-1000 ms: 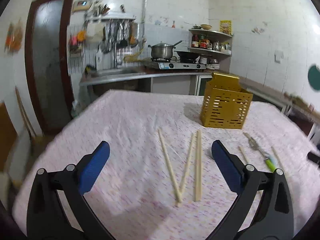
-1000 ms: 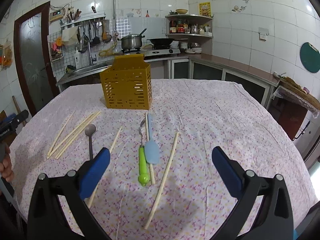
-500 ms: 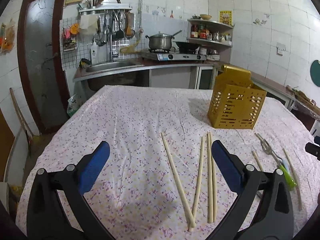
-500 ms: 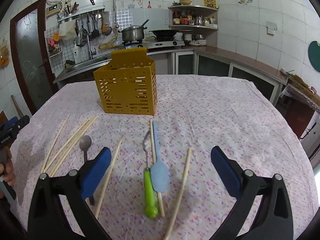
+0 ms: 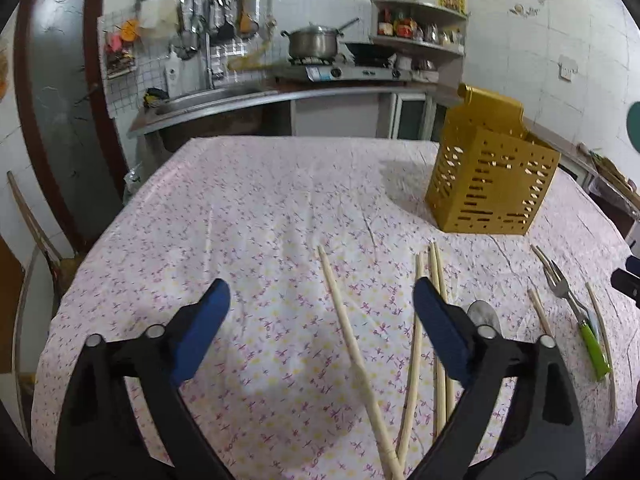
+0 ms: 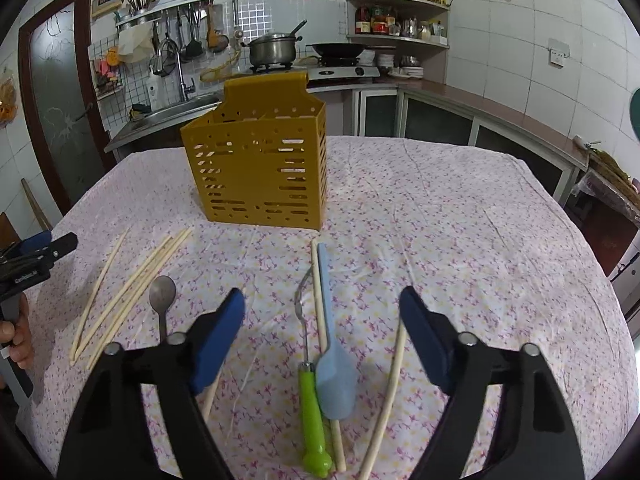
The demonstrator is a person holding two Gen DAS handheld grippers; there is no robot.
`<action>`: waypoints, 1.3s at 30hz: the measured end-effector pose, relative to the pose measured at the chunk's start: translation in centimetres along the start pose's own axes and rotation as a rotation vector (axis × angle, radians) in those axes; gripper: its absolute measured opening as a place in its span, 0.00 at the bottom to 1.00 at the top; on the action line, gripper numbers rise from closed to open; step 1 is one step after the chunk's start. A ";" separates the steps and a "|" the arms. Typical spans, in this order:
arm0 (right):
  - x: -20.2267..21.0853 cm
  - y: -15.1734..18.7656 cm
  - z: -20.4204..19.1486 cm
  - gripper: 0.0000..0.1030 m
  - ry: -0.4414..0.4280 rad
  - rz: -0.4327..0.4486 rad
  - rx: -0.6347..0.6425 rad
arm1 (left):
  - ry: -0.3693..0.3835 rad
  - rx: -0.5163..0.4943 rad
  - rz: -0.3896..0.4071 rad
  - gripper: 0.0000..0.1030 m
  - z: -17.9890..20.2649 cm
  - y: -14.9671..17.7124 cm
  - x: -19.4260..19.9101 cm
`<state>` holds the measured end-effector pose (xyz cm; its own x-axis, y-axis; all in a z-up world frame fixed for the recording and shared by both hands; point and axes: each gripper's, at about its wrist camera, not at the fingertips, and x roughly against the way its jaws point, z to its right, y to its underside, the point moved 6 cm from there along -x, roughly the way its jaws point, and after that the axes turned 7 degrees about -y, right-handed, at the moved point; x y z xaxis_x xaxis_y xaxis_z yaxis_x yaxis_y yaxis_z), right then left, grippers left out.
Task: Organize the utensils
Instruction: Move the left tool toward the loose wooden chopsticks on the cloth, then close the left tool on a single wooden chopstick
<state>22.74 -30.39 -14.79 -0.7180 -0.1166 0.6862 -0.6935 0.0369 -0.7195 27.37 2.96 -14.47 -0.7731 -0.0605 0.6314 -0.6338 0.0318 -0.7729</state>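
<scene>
Both grippers lined up over the loose utensils, nothing picked up yet

So this looks like the approach step: the left gripper (image 5: 320, 304) has a single chopstick (image 5: 352, 344) lying between its fingers, with a bunch of chopsticks (image 5: 436, 276) right at its right finger. The right gripper (image 6: 322, 306) straddles the green-handled fork (image 6: 310, 400) and blue spatula (image 6: 328, 344), spoon (image 6: 162, 292) just outside its left finger. Both jaws have just been closing a bit but are wide apart, pads touching nothing. The yellow caddy (image 6: 260, 176) stands straight ahead of the right fingers, empty as far as I can tell. Next is probably dropping lower and pinching one item cleanly, not two.
</scene>
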 end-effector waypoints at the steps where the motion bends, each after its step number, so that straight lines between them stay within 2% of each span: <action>1: -0.3 -0.1 0.0 0.69 -0.004 -0.007 -0.004 | 0.009 -0.001 -0.016 0.84 0.2 -0.2 -0.5; 3: -1.2 -0.4 0.2 0.68 -0.008 -0.023 -0.024 | 0.025 -0.005 -0.029 0.81 0.7 -0.6 -1.3; 8: -3.7 -0.9 -0.1 0.49 -0.036 -0.081 -0.034 | 0.041 -0.029 -0.086 0.71 1.6 -0.7 -3.2; 11: -5.4 -0.9 -0.4 0.43 -0.048 -0.124 -0.029 | 0.052 -0.044 -0.117 0.67 2.1 -0.7 -4.2; 18: -8.4 0.0 -0.6 0.34 -0.067 -0.206 -0.025 | 0.048 -0.041 -0.160 0.66 1.9 -0.6 -6.0; 23: -10.0 0.3 -1.0 0.18 -0.073 -0.246 -0.015 | 0.061 -0.034 -0.188 0.64 1.7 -0.6 -7.3; 31: -11.8 0.6 -0.9 0.10 -0.061 -0.292 -0.033 | 0.102 -0.019 -0.265 0.58 1.4 -0.2 -9.6; 34: -11.9 0.7 -0.9 0.09 -0.069 -0.295 -0.036 | 0.107 0.005 -0.303 0.51 1.2 -0.3 -10.5; 37: -11.7 0.7 -0.8 0.09 -0.075 -0.294 -0.043 | 0.095 -0.022 -0.317 0.46 1.3 -0.8 -11.2; 39: -11.7 0.7 -0.8 0.09 -0.079 -0.297 -0.035 | 0.082 -0.043 -0.336 0.37 1.5 -1.1 -11.8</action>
<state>30.55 -28.25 -23.24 -0.4781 -0.2039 0.8543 -0.8748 0.0240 -0.4839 37.21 2.09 -21.14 -0.5197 0.0056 0.8543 -0.8523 0.0656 -0.5189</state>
